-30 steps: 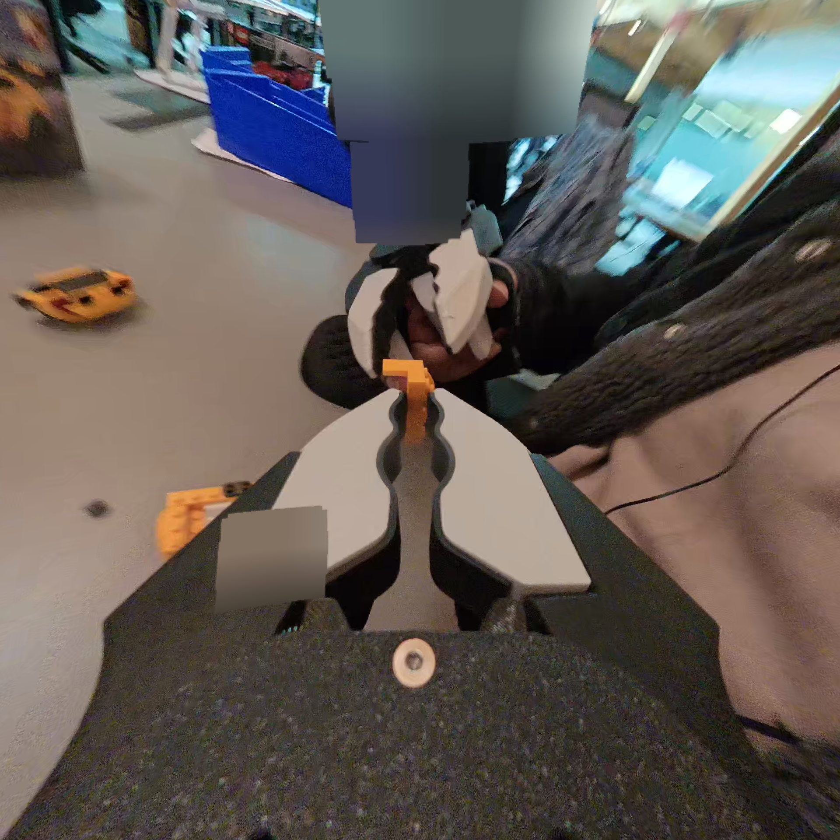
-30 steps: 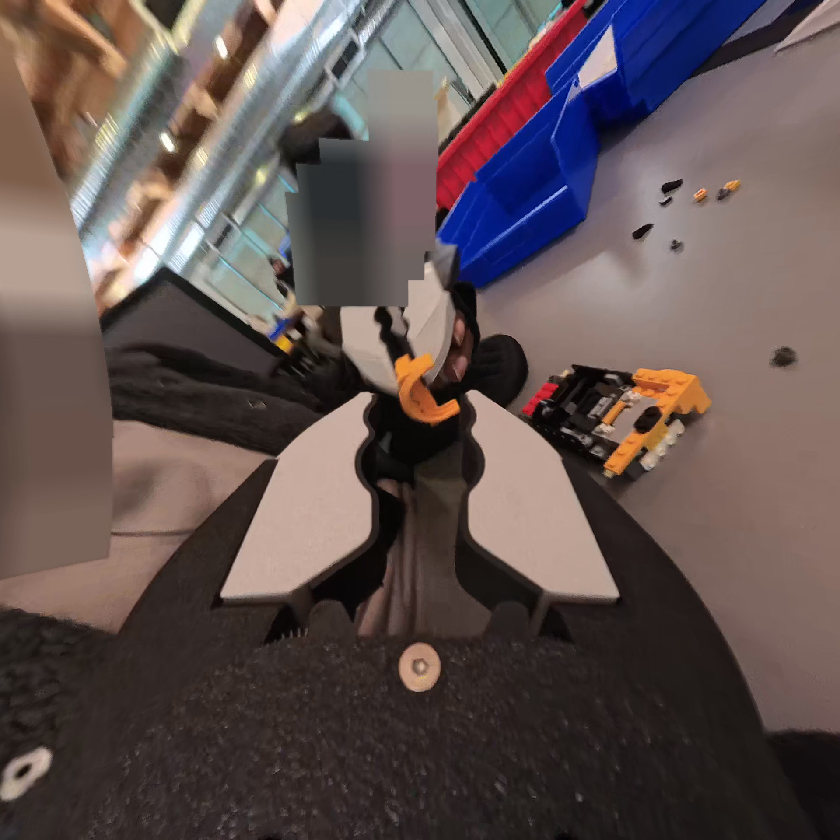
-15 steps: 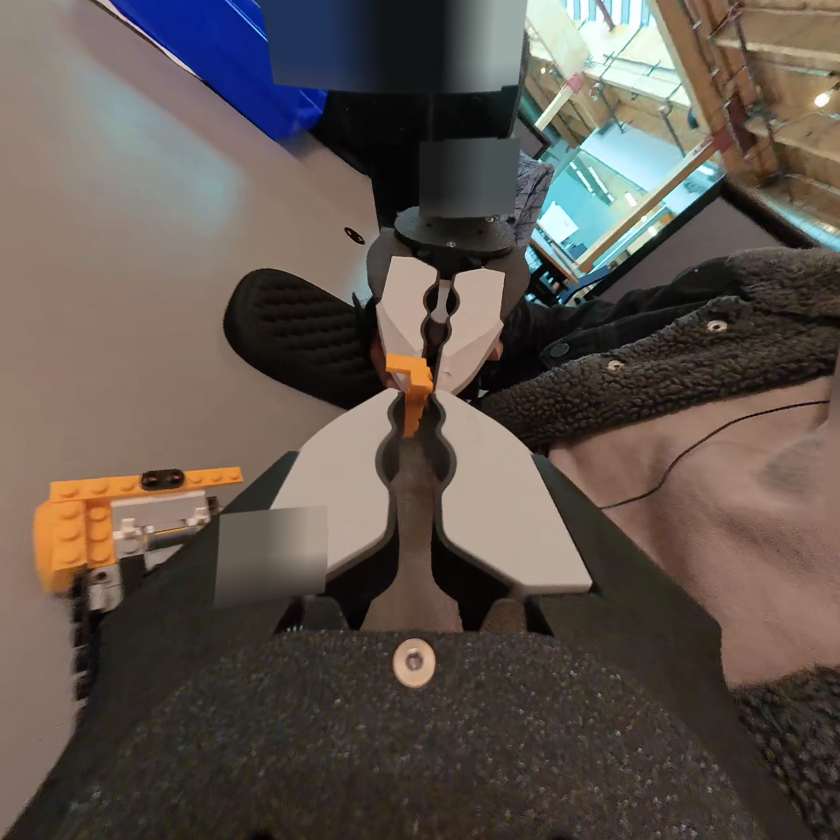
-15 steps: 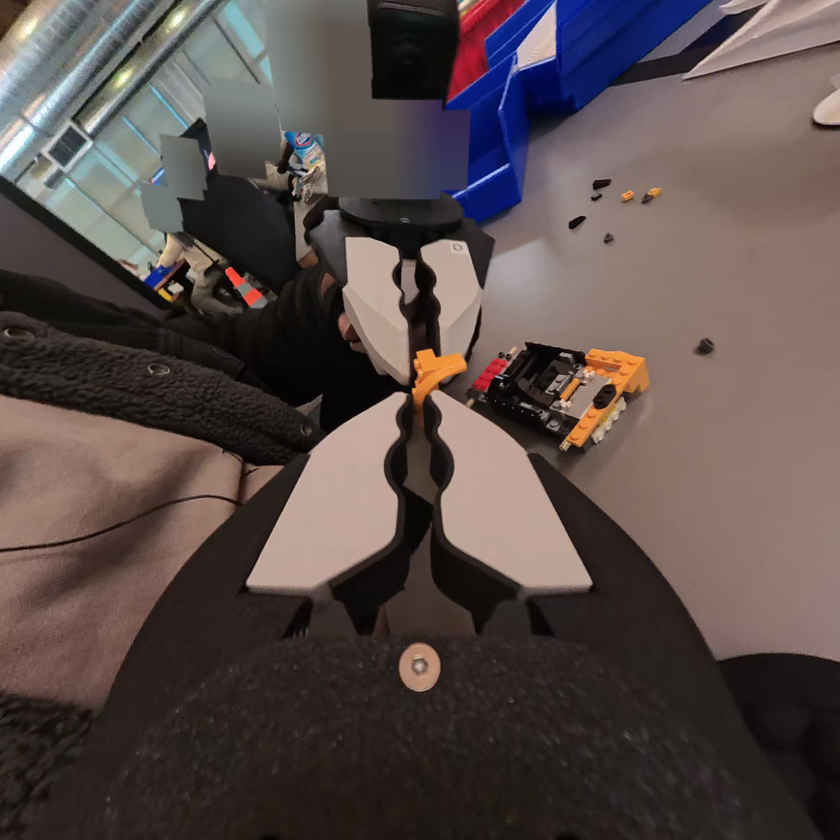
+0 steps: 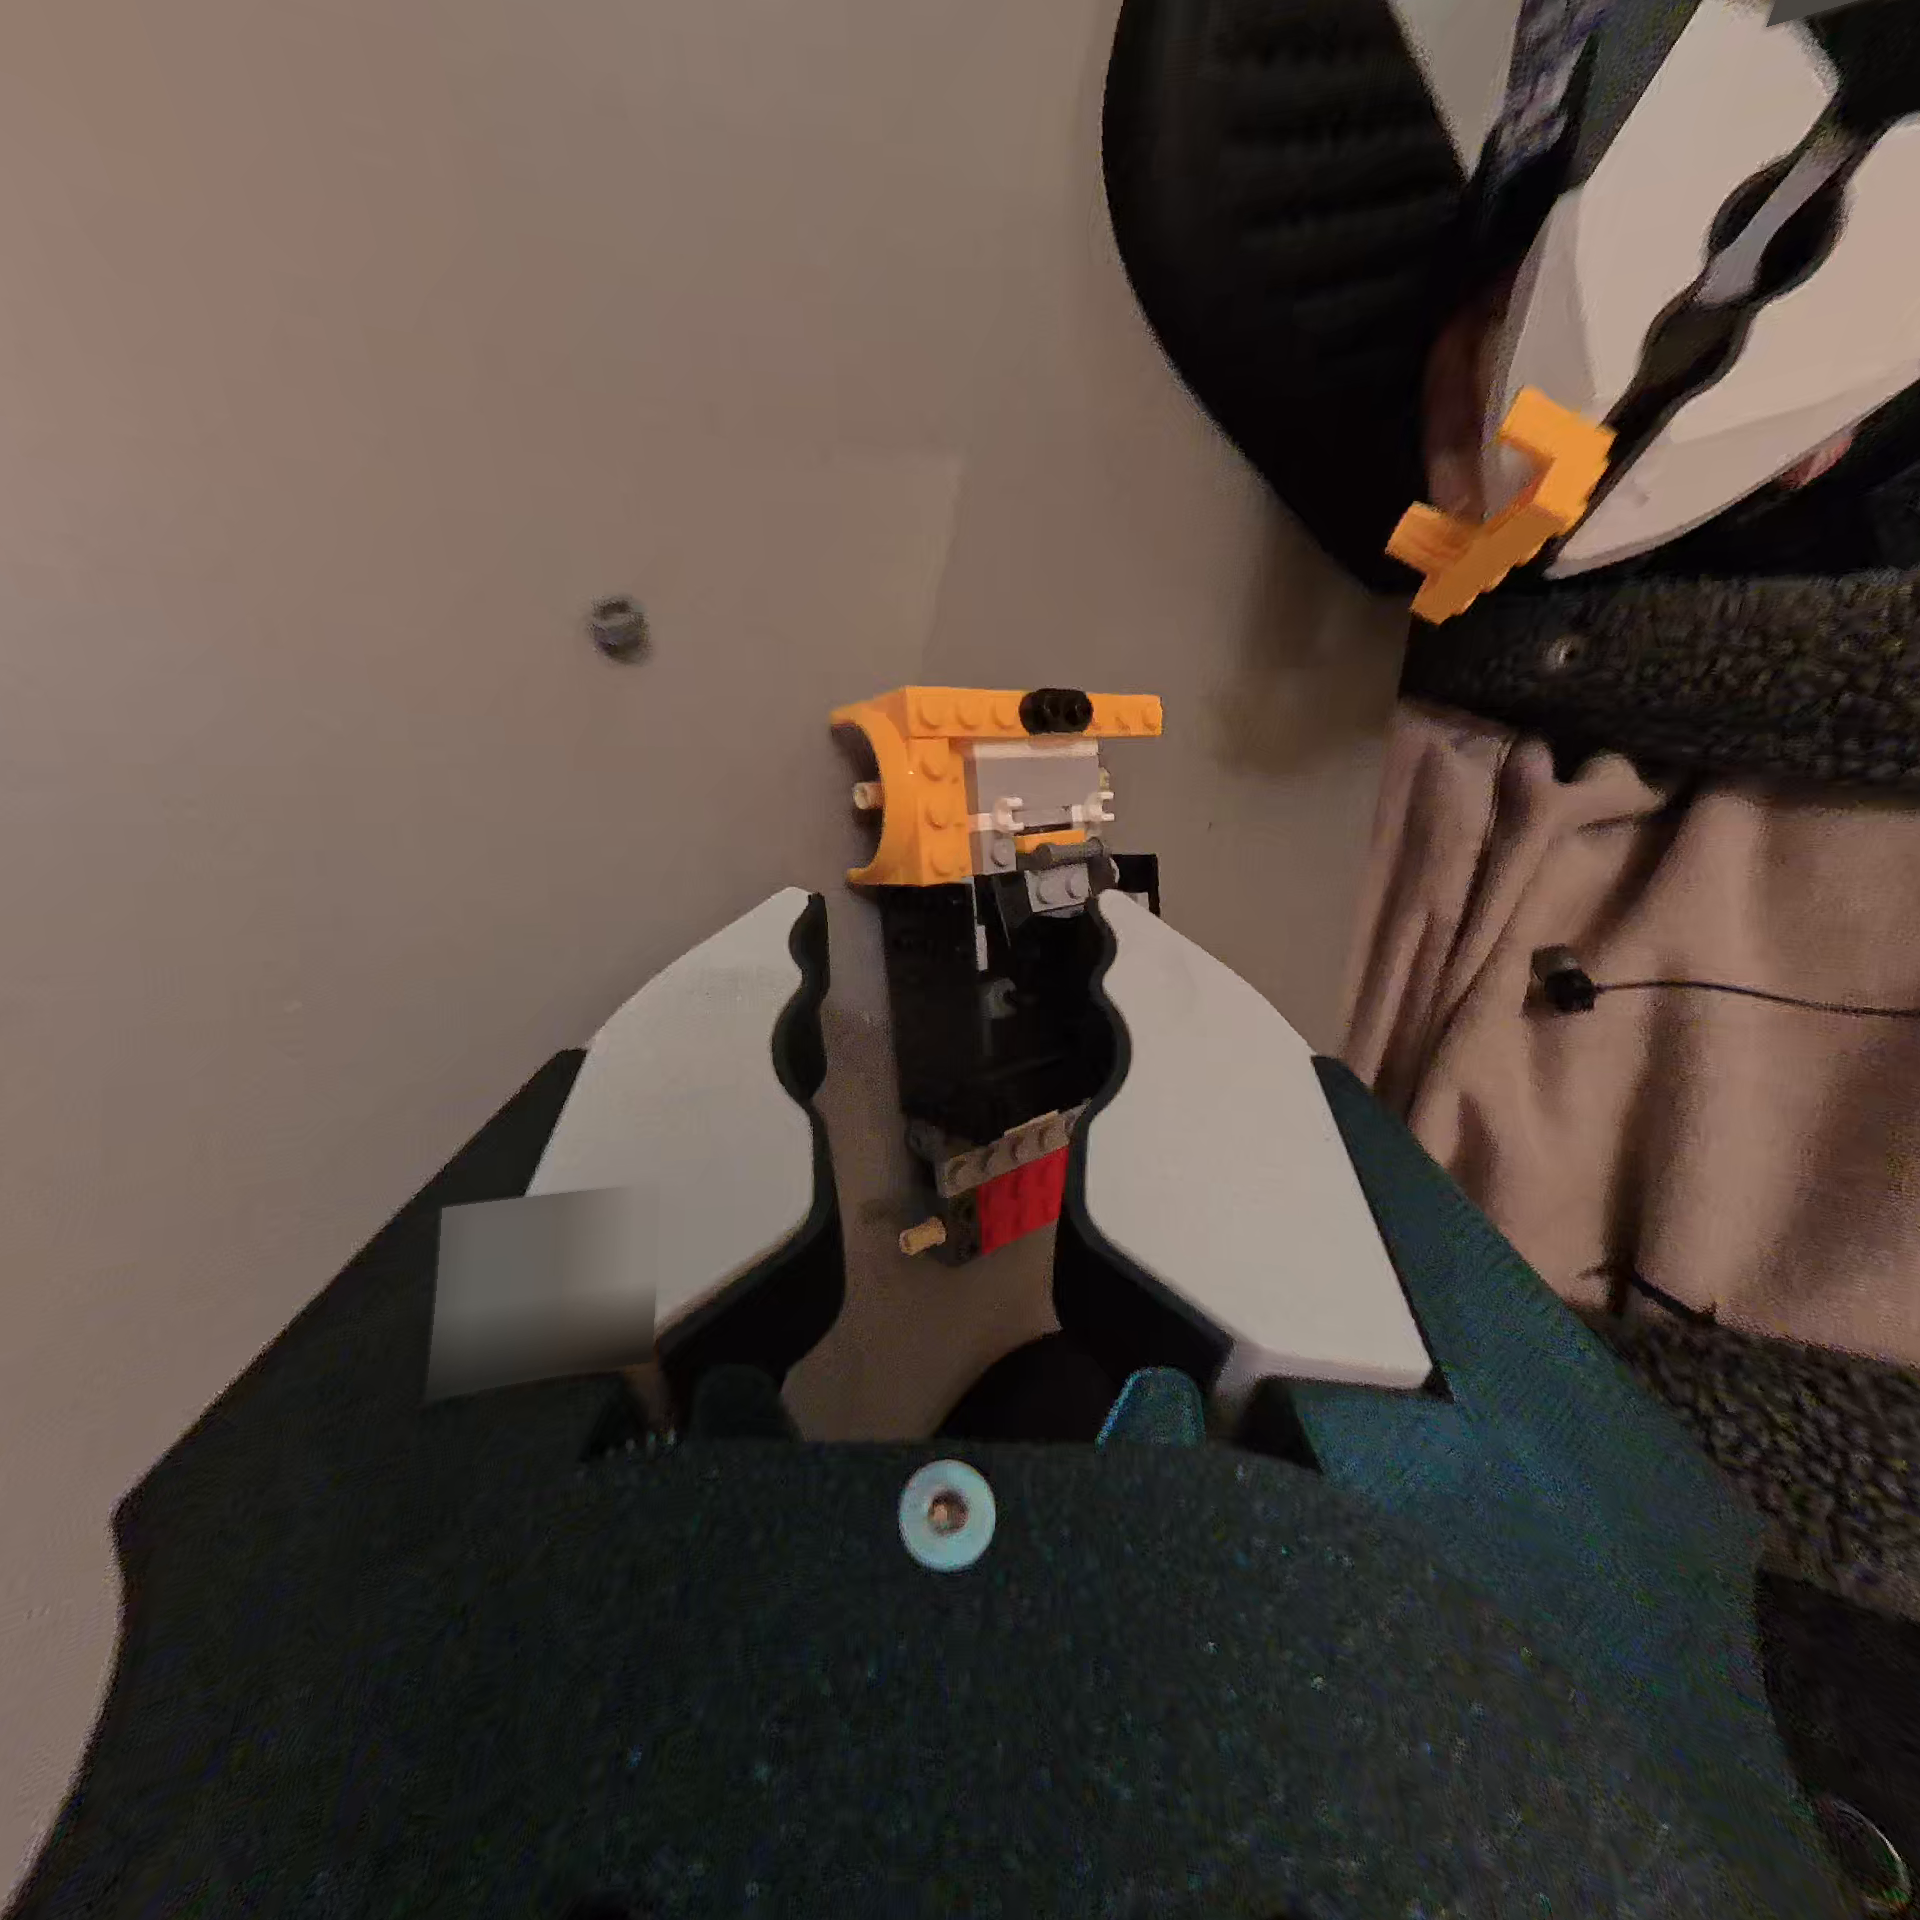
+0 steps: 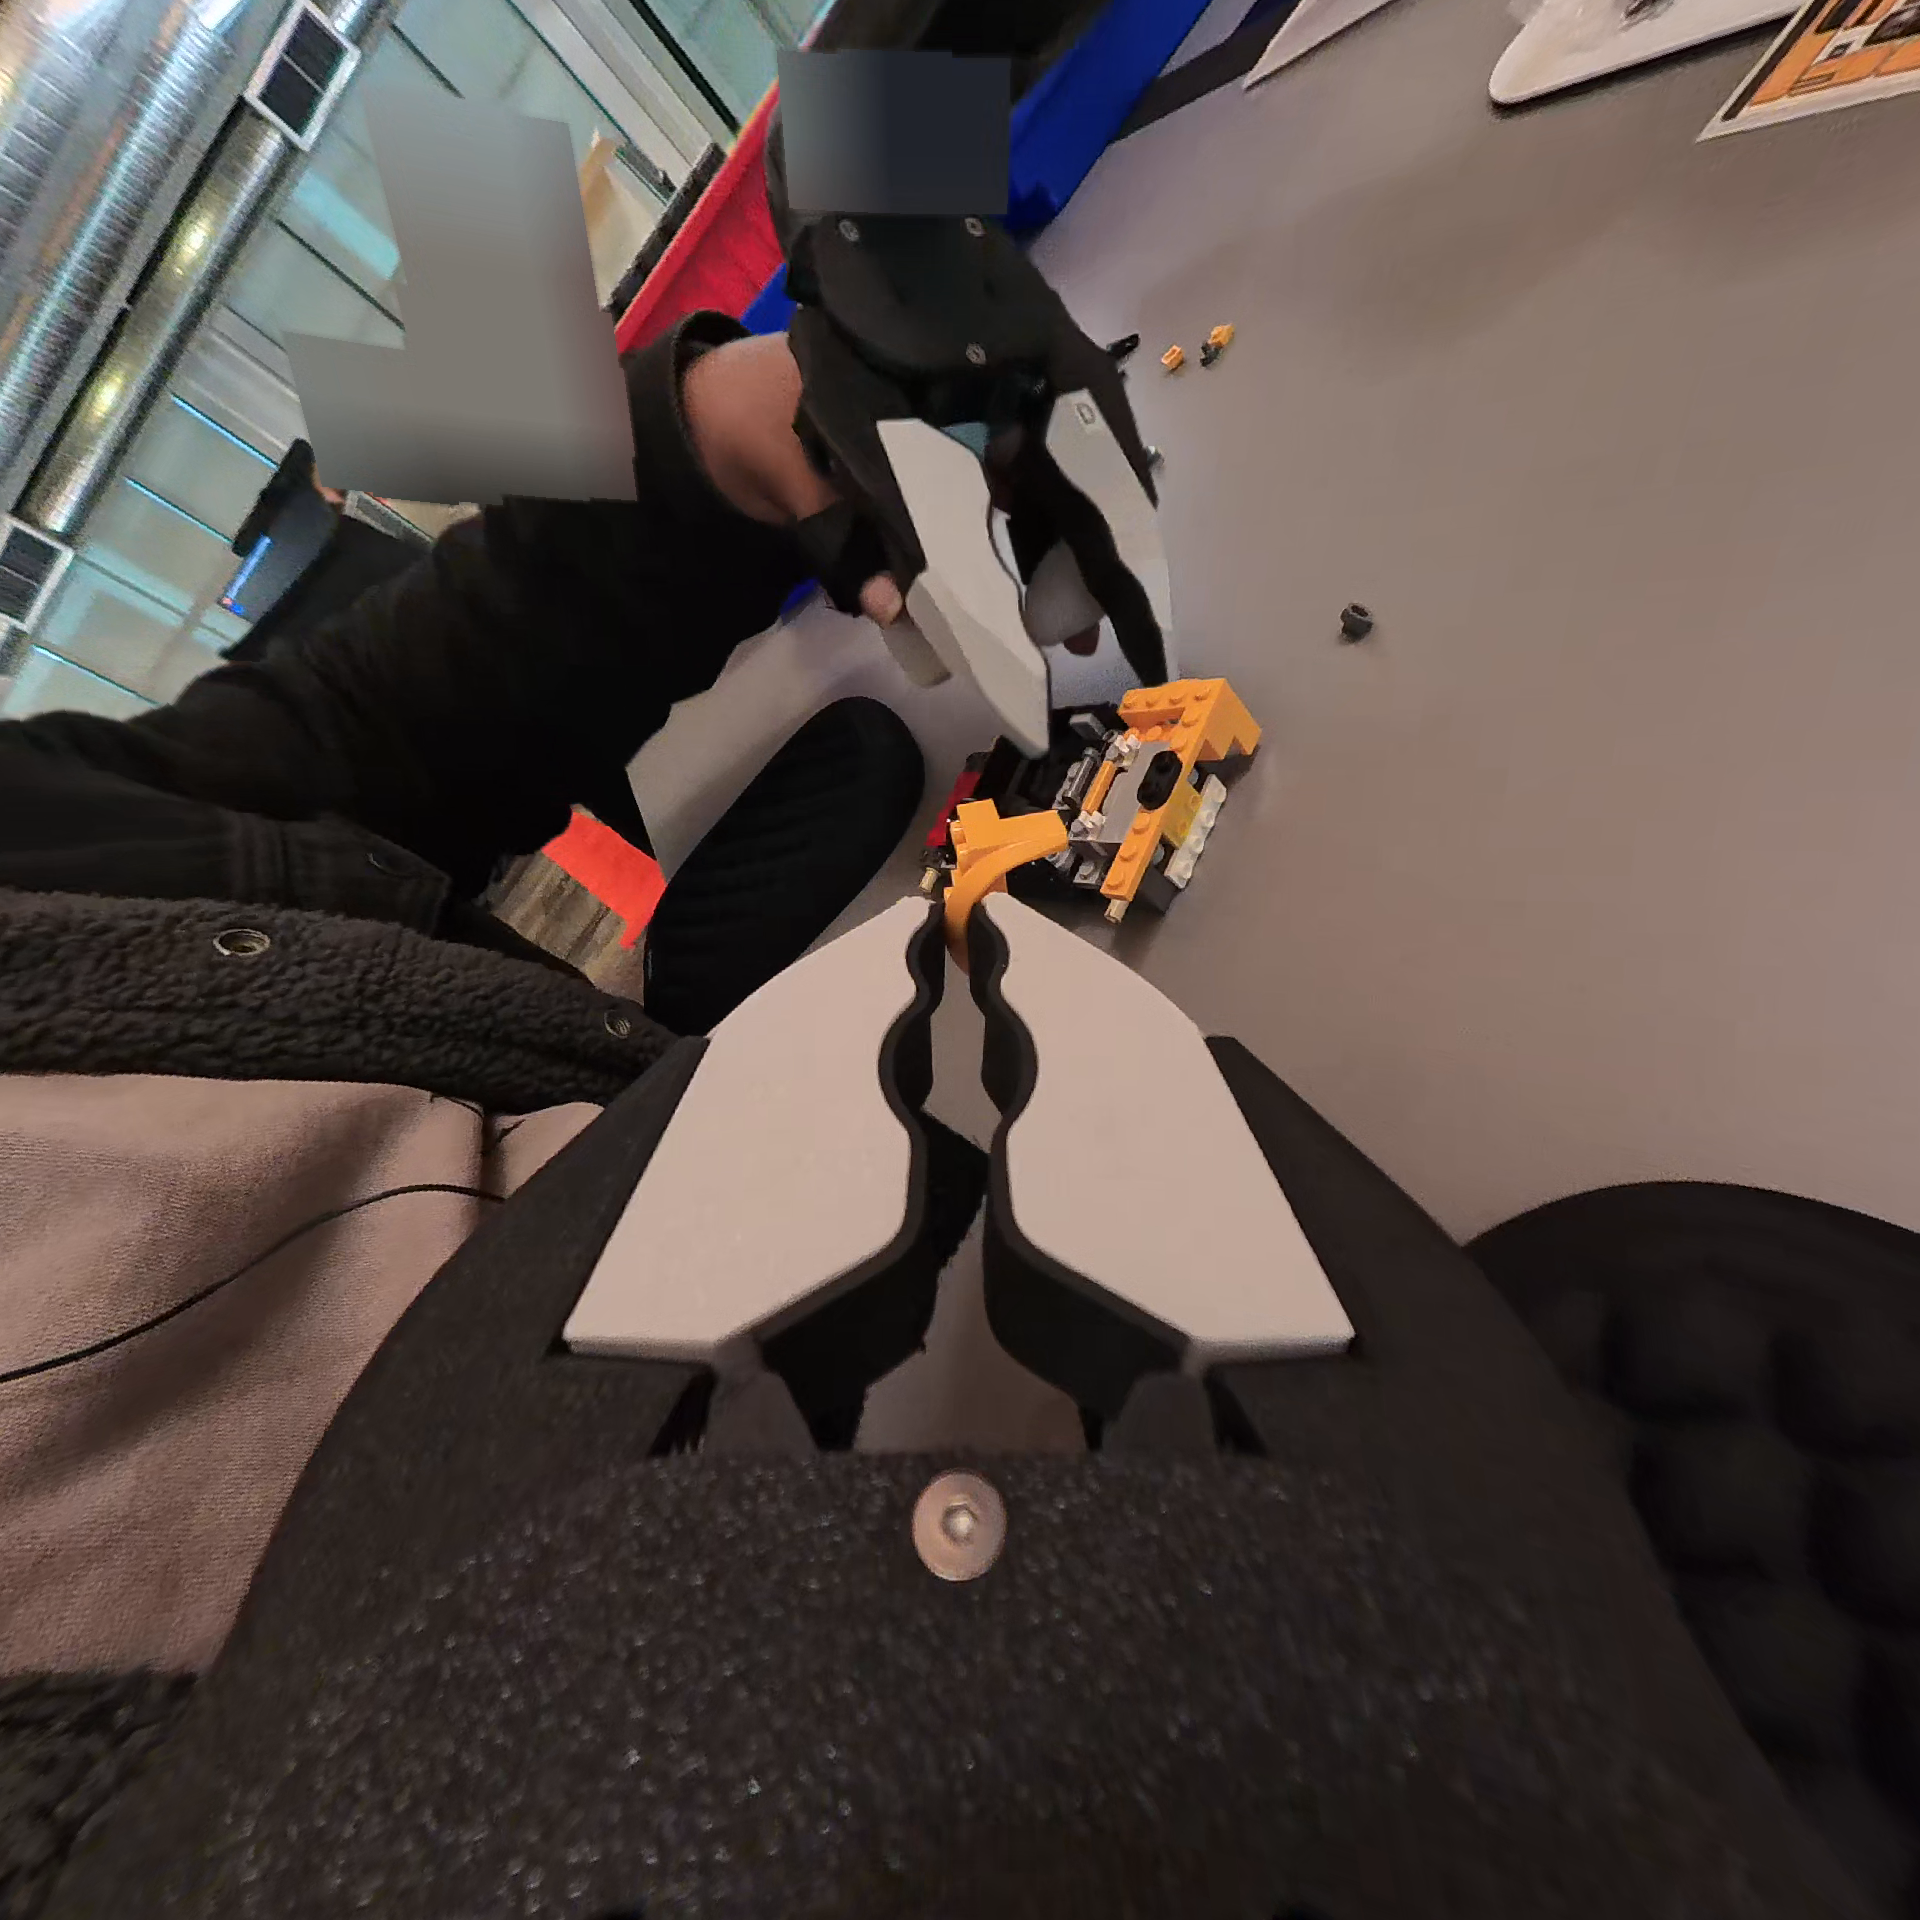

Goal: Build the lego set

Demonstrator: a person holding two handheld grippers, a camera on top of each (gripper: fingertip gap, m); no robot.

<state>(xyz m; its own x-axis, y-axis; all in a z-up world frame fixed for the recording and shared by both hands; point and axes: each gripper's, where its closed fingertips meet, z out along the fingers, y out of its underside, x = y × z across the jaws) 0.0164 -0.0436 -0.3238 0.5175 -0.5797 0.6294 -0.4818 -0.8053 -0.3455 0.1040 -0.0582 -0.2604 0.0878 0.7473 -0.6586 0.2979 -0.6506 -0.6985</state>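
The partly built lego car (image 5: 935, 790), orange, black and grey with a red brick, lies on the grey table. My left gripper (image 5: 956, 904) is open and empty, its two fingers on either side of the car's black middle, just apart from it. It also shows in the right wrist view (image 6: 1091, 701), tilted down over the car (image 6: 1143, 790). My right gripper (image 6: 954, 914) is shut on a small curved orange piece (image 6: 1003, 842), held above the table beside the car. In the left wrist view that gripper (image 5: 1605, 442) and the orange piece (image 5: 1496, 509) are at the upper right.
A small dark loose part (image 6: 1356, 620) lies on the table past the car. Several tiny orange and black parts (image 6: 1195, 348) lie farther back. Blue bins (image 6: 1081, 156) and a printed booklet (image 6: 1829, 62) stand at the far edge. The person's beige coat (image 5: 1662, 987) is close on the right.
My left gripper let go of the orange piece, opened, and dropped down around the lego car. The right gripper keeps the orange piece and has drawn back from the left one.
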